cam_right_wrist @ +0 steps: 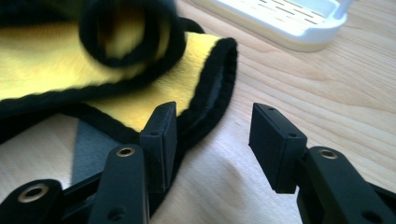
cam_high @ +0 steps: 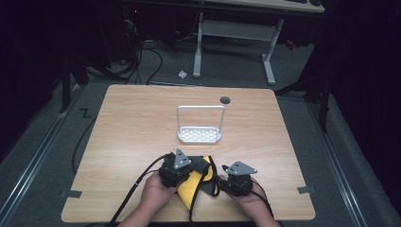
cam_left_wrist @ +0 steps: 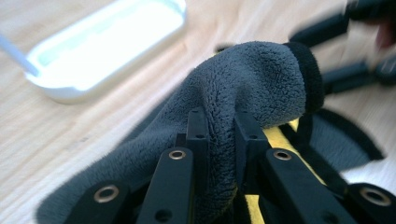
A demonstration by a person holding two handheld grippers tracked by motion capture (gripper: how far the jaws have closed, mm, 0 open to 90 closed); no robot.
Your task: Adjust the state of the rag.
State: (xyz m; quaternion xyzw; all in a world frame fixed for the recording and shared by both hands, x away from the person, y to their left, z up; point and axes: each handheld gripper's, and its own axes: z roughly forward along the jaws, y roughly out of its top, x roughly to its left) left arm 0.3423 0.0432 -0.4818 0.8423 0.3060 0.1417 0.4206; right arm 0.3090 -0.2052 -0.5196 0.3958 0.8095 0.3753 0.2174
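Note:
A cloth (cam_high: 190,185), yellow on one side and grey on the other with black edging, lies crumpled near the table's front edge. In the left gripper view my left gripper (cam_left_wrist: 222,133) is shut on a raised grey fold of the cloth (cam_left_wrist: 252,79). From above, the left gripper (cam_high: 189,166) sits over the cloth's left part. My right gripper (cam_high: 221,178) is at the cloth's right side. In the right gripper view the right gripper (cam_right_wrist: 215,135) is open. The black-edged corner of the cloth (cam_right_wrist: 154,88) lies against its left jaw, and bare wood shows between the pads.
A white perforated tray (cam_high: 199,135) with a tall wire handle stands mid-table beyond the cloth; it shows as the tray (cam_left_wrist: 107,42) and the tray (cam_right_wrist: 280,23) in the gripper views. A round cable hole (cam_high: 225,100) is near the far edge. Cables trail off the front.

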